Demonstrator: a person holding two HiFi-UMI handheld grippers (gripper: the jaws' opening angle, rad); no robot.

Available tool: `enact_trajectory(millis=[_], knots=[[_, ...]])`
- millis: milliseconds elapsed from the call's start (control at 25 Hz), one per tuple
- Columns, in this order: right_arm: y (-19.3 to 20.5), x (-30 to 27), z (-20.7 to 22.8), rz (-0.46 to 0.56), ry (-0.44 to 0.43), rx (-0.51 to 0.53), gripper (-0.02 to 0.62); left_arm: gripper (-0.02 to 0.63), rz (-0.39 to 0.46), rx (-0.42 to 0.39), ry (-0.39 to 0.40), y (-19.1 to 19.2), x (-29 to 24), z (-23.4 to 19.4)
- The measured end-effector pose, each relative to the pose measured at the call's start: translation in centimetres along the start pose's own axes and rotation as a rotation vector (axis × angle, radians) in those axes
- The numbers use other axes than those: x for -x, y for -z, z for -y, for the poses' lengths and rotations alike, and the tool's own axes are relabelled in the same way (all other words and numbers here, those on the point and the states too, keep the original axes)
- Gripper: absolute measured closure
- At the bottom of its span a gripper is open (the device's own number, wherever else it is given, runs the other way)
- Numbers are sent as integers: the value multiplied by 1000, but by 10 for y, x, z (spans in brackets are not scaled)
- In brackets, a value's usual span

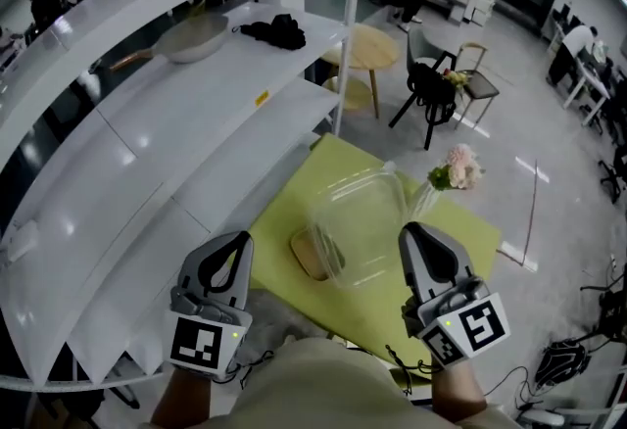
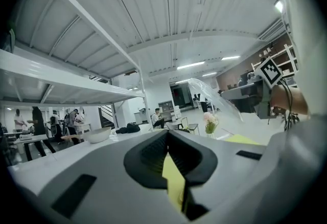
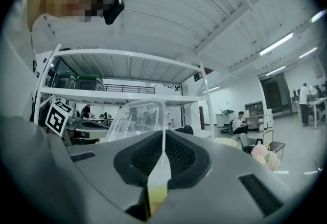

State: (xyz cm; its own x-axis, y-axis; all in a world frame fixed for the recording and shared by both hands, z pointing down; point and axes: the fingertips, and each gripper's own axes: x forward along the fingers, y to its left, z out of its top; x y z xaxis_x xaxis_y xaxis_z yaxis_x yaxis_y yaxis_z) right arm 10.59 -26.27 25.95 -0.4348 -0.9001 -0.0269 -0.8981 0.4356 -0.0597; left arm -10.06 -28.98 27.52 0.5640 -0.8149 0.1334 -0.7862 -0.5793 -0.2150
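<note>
One clear container [image 1: 358,214], right gripper [image 1: 413,237] pinching it

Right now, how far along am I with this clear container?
Done: the right tongs are shut on the wall of the clear container, which is up off the green table, tilted. In hand: it hangs partly over a wooden piece. Left: it is not set down anywhere yet, and the left tongs are shut, holding nothing.
</note>
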Motion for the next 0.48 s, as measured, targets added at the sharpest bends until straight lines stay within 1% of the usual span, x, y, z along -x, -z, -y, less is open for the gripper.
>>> enact_trajectory(millis=[80,240,480], knots=[[10,-4,3,-21,0,-8,571,598,-16,3,-3,6,-1,-1],[21,-10,3,-41,-6,-24,571,599,-19,11,-15,10,-1,-4],[22,-15,0,-44,-17,-33,571,599,-32,14,-18,12,-1,-5]])
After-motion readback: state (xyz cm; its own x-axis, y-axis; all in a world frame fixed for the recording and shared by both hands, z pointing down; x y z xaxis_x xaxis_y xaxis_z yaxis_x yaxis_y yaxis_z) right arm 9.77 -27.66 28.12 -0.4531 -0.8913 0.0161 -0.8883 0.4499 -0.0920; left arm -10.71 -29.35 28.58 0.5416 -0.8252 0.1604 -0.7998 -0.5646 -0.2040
